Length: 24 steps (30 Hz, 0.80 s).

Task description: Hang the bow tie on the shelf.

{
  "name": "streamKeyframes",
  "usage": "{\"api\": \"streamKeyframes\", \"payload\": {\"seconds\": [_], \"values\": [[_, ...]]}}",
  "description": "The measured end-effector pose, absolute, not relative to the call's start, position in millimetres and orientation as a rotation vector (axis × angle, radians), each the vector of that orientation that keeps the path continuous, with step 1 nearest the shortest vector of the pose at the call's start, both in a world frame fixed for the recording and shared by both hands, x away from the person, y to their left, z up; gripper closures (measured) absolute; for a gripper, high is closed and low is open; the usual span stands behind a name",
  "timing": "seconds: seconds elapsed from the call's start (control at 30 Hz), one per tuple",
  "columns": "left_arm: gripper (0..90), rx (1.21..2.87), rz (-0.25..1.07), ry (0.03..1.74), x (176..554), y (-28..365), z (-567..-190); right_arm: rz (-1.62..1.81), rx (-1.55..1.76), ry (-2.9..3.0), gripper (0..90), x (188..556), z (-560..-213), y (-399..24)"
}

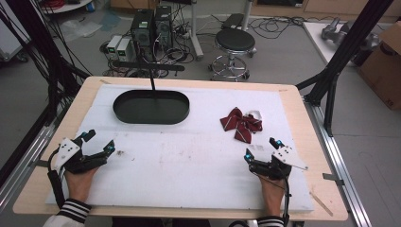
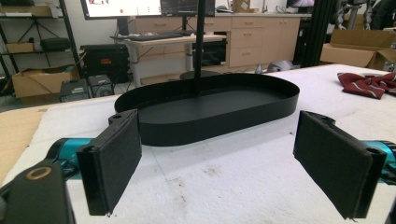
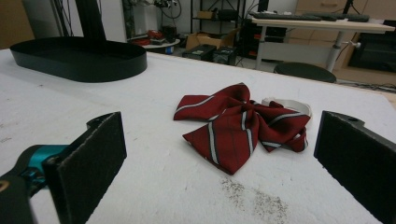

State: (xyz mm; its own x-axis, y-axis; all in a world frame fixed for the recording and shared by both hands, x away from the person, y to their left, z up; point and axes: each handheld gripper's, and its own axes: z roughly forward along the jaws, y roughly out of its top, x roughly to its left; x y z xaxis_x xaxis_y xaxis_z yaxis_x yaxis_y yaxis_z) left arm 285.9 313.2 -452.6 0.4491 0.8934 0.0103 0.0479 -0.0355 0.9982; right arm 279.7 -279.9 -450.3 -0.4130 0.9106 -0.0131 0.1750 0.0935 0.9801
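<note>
A dark red bow tie (image 1: pixel 241 124) with pale stripes and a white strap lies on the white mat, right of centre. An empty black oval tray (image 1: pixel 151 107) sits at the back left, with a thin black post rising from it. My right gripper (image 1: pixel 261 149) rests near the front right, open, a short way in front of the bow tie (image 3: pixel 243 126), with nothing between its jaws. My left gripper (image 1: pixel 100 140) is at the front left, open and empty, facing the tray (image 2: pixel 210 109). The bow tie (image 2: pixel 369 85) also shows far right in the left gripper view.
The white mat (image 1: pixel 189 156) covers most of a wooden table (image 1: pixel 302 113). Black frame posts (image 1: pixel 350 47) stand at the right and left edges. A stool (image 1: pixel 234 45), computers and cables sit on the floor beyond the table. A cardboard box (image 1: pixel 385 61) is at far right.
</note>
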Motion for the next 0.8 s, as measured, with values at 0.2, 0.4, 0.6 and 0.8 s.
{"api": "streamKeyframes", "payload": {"seconds": [0.2,0.4,0.6,0.8], "values": [[15.6,1.451,0.849,0.886,285.7,313.2,-452.6,1.370,1.080,1.690,1.2,279.9,-450.2,-279.9],[15.6,1.447,0.853,0.885,285.6,312.8,-452.7,1.366,1.072,1.698,1.2,279.7,-450.2,-279.1],[15.7,1.450,0.851,0.891,286.1,312.7,-452.5,1.362,1.066,1.697,1.2,279.9,-450.1,-278.7],[15.7,1.455,0.855,0.887,286.1,312.5,-452.5,1.381,1.083,1.693,1.2,280.2,-449.8,-280.5]]}}
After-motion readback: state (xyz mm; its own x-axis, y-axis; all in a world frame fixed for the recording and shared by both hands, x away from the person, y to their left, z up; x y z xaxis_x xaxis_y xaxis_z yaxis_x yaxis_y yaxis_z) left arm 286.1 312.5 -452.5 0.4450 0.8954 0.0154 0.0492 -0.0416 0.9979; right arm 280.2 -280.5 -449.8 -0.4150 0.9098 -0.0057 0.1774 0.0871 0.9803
